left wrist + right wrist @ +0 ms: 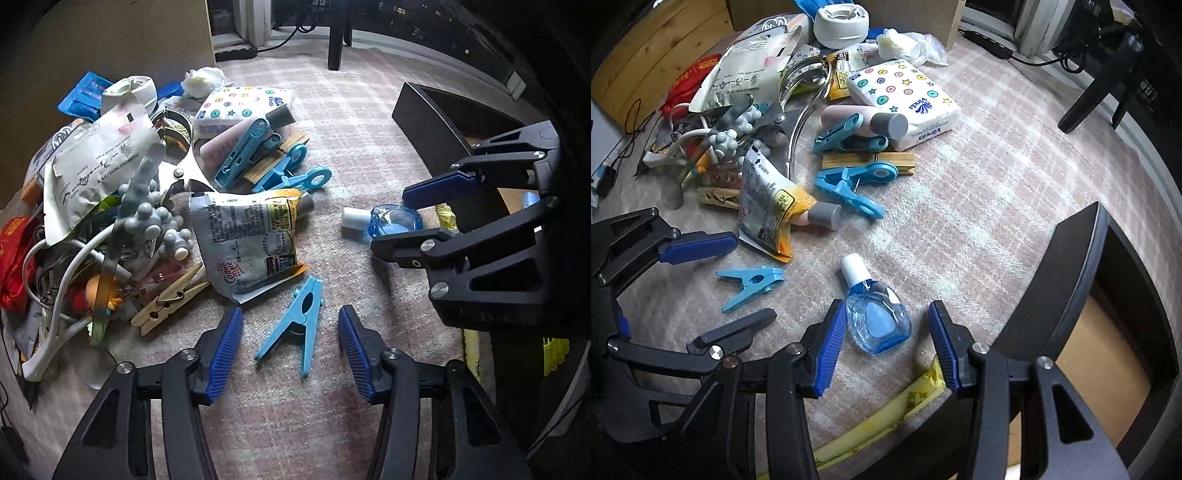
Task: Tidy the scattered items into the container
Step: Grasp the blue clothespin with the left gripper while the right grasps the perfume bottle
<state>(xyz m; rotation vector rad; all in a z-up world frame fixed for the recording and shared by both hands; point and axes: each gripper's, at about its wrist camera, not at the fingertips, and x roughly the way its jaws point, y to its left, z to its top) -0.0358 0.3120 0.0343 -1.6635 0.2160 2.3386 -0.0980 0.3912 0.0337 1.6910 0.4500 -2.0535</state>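
Blue clothespin [295, 325] lies flat on the checked rug [362, 129], lower centre of the left wrist view; long axis runs near vertical in frame, closed tip up, splayed legs down. Left gripper [290, 354] points steeply down, jaws part open astride the pin, pads clear of it. Blue bottle [875, 317] lies at lower centre of the right wrist view, white cap toward upper left. Right gripper [888, 345] straddles it, part open, not touching. Dark container [1071, 280] at right.
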